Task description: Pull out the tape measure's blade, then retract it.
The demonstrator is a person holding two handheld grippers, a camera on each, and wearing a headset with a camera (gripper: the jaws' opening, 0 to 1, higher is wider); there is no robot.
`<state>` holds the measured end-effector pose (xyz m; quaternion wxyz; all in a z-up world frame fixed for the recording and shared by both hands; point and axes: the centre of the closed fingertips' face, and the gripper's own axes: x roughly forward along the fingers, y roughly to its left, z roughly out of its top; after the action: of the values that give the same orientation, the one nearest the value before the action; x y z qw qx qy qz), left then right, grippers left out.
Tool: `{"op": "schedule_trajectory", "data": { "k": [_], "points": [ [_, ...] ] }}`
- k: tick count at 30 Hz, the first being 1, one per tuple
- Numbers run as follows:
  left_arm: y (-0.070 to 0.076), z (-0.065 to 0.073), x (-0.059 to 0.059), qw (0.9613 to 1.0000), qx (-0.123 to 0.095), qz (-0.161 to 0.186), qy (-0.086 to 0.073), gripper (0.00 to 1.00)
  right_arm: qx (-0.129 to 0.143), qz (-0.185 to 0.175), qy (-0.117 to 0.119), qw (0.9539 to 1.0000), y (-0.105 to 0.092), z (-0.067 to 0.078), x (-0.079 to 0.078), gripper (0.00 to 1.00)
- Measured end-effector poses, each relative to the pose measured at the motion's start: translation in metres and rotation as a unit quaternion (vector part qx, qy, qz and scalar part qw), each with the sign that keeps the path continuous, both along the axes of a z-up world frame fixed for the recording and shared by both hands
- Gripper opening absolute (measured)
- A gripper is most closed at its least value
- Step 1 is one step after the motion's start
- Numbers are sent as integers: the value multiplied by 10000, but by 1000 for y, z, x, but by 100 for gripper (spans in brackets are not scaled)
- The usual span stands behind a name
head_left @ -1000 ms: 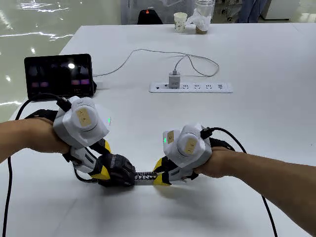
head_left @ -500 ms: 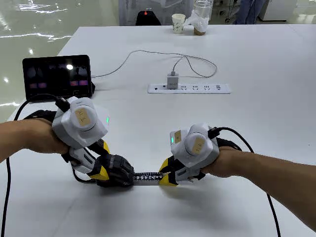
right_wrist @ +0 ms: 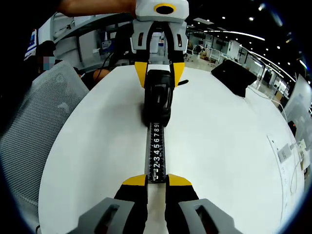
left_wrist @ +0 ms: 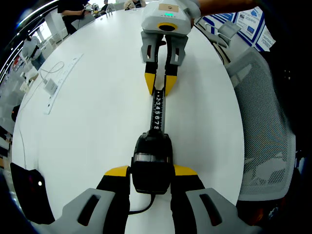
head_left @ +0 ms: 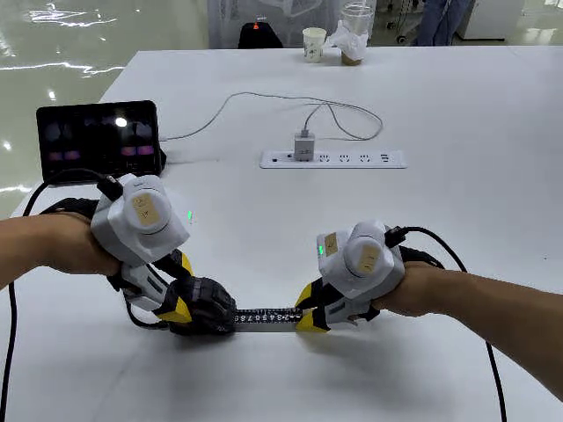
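Left tongs [left_wrist: 151,171] clamp case [right_wrist: 158,100] — right tongs [right_wrist: 156,181] pinch blade [right_wrist: 156,148].

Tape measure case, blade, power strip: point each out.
tape measure case [left_wrist: 152,163], left gripper view, top of the black housing.
blade [right_wrist: 156,153], right gripper view, on the printed numbers mid-length.
power strip [head_left: 347,159], head view, middle of its socket row.

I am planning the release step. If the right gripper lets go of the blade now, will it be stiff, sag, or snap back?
The blade runs straight from case to right gripper, so it is probably stiff at this length. Released, it would likely snap back into the case.
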<state>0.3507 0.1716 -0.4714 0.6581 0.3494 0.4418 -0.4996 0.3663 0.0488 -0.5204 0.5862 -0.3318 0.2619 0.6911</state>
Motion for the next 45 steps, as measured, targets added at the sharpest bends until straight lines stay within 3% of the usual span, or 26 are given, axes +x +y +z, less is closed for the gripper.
{"op": "schedule_trajectory", "data": {
  "k": [45],
  "points": [
    [0, -1, 1, 10000, -2, 4, 62, 25, -107, -219, 50, 9997, -54, 0, 7, 9]
  ]
}}
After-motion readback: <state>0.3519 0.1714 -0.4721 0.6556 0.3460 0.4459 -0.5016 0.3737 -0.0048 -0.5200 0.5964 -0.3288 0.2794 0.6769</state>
